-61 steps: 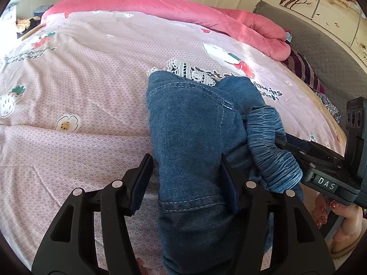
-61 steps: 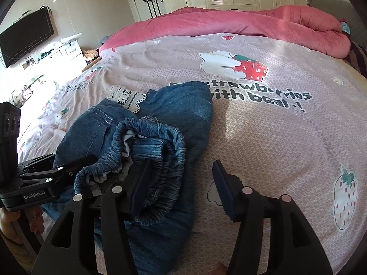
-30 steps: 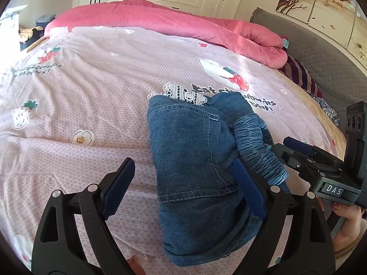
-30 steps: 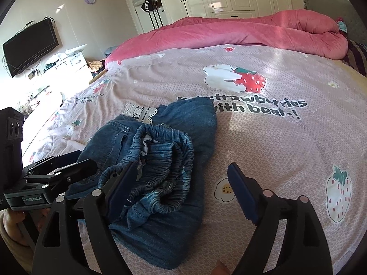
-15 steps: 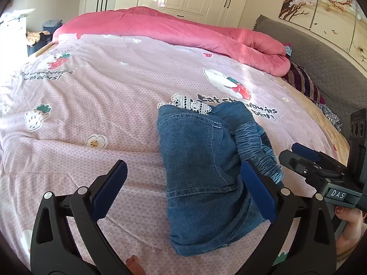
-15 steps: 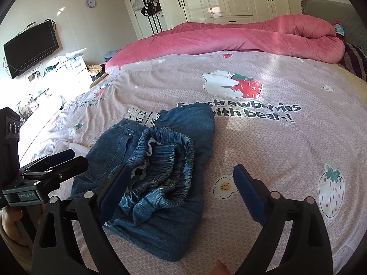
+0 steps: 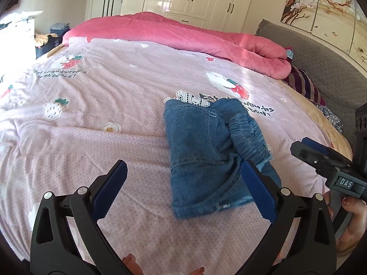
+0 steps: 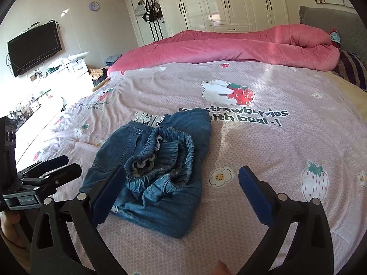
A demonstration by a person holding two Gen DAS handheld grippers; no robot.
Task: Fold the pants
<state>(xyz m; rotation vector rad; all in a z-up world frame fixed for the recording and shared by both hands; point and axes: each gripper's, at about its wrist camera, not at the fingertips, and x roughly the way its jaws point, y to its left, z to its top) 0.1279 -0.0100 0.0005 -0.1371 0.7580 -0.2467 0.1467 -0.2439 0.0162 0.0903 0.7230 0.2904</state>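
Lying folded: one pants [image 7: 206, 160] | two tongs, left [image 7: 183, 192], right [image 8: 181, 197], gaping, empty

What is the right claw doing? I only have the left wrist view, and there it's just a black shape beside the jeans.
Observer: The right claw is open. Its jaws have just been opening, and the pads are clear of the folded pants, which lie on the bedspread.
Operator: Is the waistband tucked in?
Observer: No. The elastic waistband sits bunched on top, gaping toward the right camera with pale lining showing inside.
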